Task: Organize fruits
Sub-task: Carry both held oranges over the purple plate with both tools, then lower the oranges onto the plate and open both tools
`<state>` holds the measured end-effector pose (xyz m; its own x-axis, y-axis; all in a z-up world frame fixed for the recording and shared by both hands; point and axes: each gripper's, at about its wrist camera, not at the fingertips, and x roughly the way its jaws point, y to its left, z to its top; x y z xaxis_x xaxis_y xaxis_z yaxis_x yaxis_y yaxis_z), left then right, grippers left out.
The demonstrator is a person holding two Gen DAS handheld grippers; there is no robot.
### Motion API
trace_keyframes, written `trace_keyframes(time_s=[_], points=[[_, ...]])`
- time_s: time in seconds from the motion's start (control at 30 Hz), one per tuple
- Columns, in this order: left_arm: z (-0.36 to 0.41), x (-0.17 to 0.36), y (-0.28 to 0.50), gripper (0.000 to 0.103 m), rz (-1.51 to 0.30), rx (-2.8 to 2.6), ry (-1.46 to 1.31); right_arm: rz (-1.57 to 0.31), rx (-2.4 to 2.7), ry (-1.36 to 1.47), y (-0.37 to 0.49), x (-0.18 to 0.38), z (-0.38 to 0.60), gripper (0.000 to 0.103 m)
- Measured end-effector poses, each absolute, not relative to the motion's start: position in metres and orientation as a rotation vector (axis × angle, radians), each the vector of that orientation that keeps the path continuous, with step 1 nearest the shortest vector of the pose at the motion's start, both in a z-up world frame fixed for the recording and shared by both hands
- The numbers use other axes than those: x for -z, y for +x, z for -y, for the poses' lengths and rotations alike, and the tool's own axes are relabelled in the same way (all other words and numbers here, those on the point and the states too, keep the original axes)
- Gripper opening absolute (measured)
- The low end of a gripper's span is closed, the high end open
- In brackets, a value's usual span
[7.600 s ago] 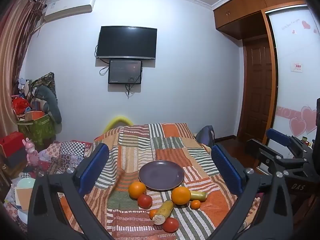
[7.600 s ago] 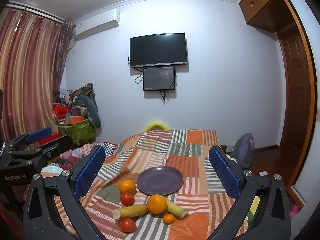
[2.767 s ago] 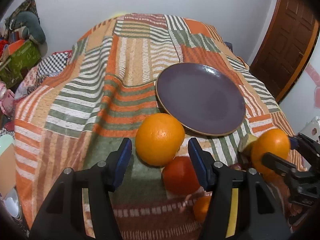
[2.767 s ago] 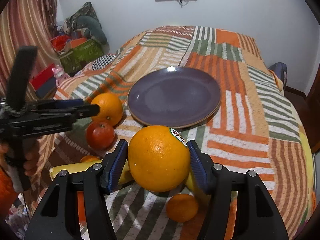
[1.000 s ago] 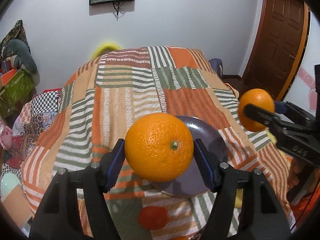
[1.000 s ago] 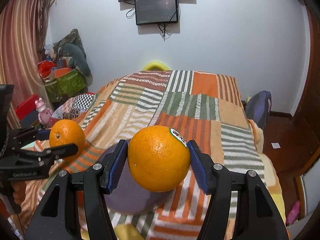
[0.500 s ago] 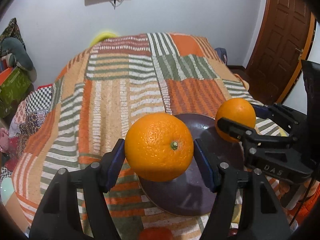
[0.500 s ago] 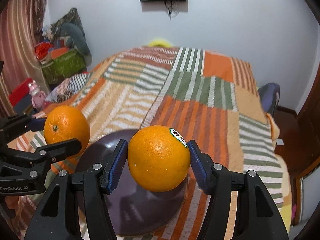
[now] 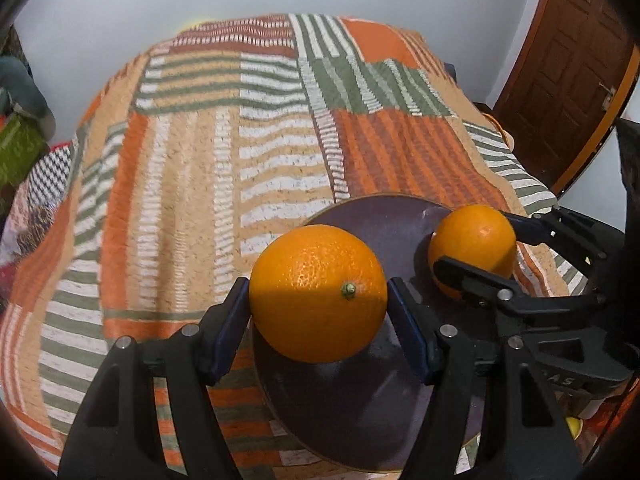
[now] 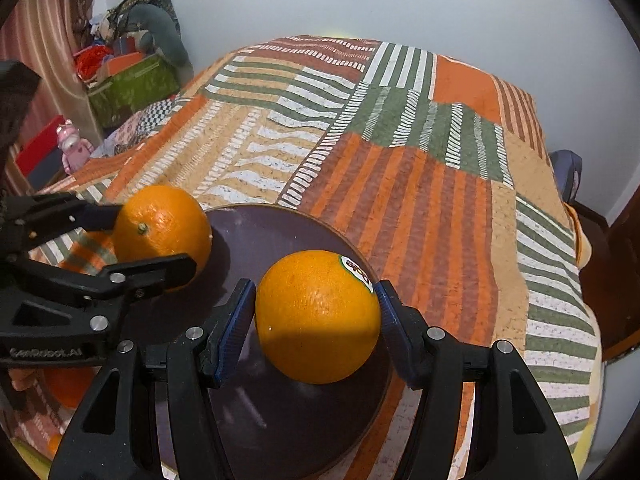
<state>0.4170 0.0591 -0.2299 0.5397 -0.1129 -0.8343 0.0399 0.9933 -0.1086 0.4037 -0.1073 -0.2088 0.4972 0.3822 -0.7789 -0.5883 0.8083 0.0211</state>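
My left gripper (image 9: 318, 316) is shut on a large orange with a green stem (image 9: 318, 298) and holds it just over the left part of the dark purple plate (image 9: 360, 412). My right gripper (image 10: 316, 320) is shut on an orange with a sticker (image 10: 318, 316) and holds it low over the plate's (image 10: 256, 236) right half. In the left wrist view the right gripper's orange (image 9: 474, 248) sits at the right. In the right wrist view the left gripper's orange (image 10: 162, 230) is at the left. Whether either orange touches the plate is unclear.
The plate lies on a striped patchwork quilt (image 10: 420, 184) over a bed. Another orange fruit (image 10: 66, 388) shows under the left gripper's body. A green box (image 10: 132, 88) and clutter stand far left; a wooden door (image 9: 560, 76) is at the right.
Both grippers have come down and closer to the plate with their oranges held; the plate now fills more of each view. Both stay shut.
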Motion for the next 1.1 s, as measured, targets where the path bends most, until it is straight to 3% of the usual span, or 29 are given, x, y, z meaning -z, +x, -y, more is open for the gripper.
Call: trace_keyframes(time_s=[0.23, 0.5, 1.1], points=[[-0.055, 0.233, 0.42, 0.068, -1.003, 0.084, -0.047, -0.879, -0.615, -0.246, 0.407, 0.211, 0.111, 0.06], [-0.055, 0.22, 0.414, 0.074, -0.993, 0.047, 0.0, -0.889, -0.585, -0.26, 0.402, 0.212, 0.113, 0.083], [-0.045, 0.134, 0.307, 0.08, -0.84, 0.071, 0.011, -0.746, -0.579, -0.249, 0.326, 0.143, 0.144, 0.083]])
